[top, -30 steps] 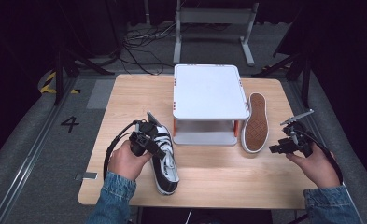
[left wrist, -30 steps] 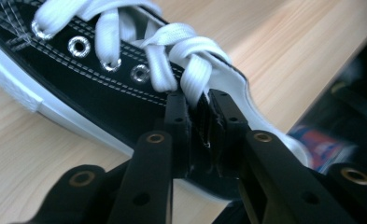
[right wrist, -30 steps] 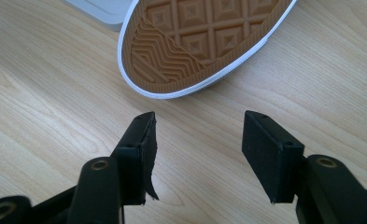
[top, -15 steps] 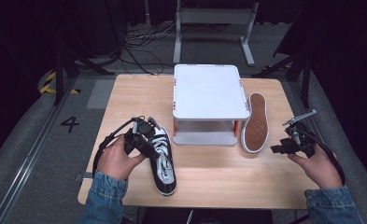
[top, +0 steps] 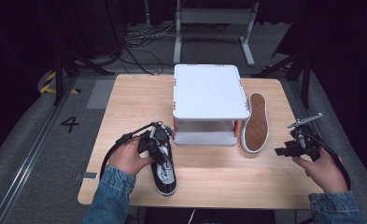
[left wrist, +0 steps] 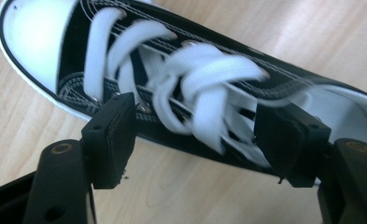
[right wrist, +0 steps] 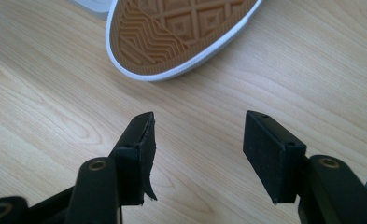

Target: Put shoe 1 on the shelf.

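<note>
Table [top: 209, 172] front edge nr black sneaker [top: 164, 168], open wood rt.

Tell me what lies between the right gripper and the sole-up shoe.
Only bare wooden table. In the right gripper view, the open right gripper points at the sole-up shoe with nothing but tabletop before it; the high view agrees.
</note>
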